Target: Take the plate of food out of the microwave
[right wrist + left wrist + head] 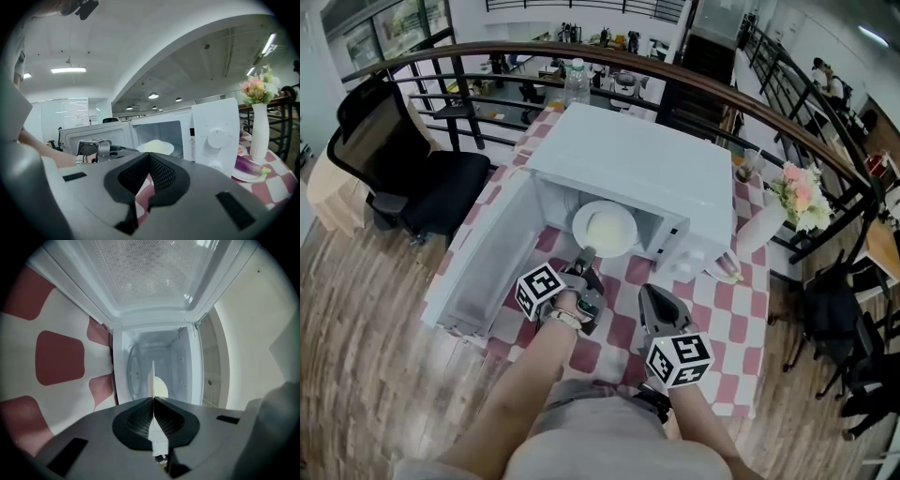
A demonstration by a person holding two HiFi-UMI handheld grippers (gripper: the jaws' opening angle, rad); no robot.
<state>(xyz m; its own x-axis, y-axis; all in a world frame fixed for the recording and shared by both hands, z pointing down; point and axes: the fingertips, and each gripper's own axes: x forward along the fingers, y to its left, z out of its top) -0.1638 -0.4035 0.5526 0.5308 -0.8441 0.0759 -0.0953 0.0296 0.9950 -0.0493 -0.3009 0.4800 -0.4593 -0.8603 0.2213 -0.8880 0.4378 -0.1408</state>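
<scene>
The white microwave (637, 159) stands on the checked table with its door (487, 262) swung open to the left. A white plate (605, 228) of pale food sits at the cavity mouth, partly out. My left gripper (586, 255) is shut on the plate's near rim; in the left gripper view the plate (153, 378) runs edge-on between the closed pads of that gripper (153, 401), with the cavity behind. My right gripper (652, 292) hovers over the table in front of the microwave, shut and empty. In the right gripper view that gripper (150, 155) faces the plate (157, 147).
A white vase of flowers (759, 230) and a small dish with an aubergine (248, 168) stand right of the microwave. A water bottle (577, 82) is behind it. A black chair (403, 169) sits left of the table, a curved railing (703, 84) beyond.
</scene>
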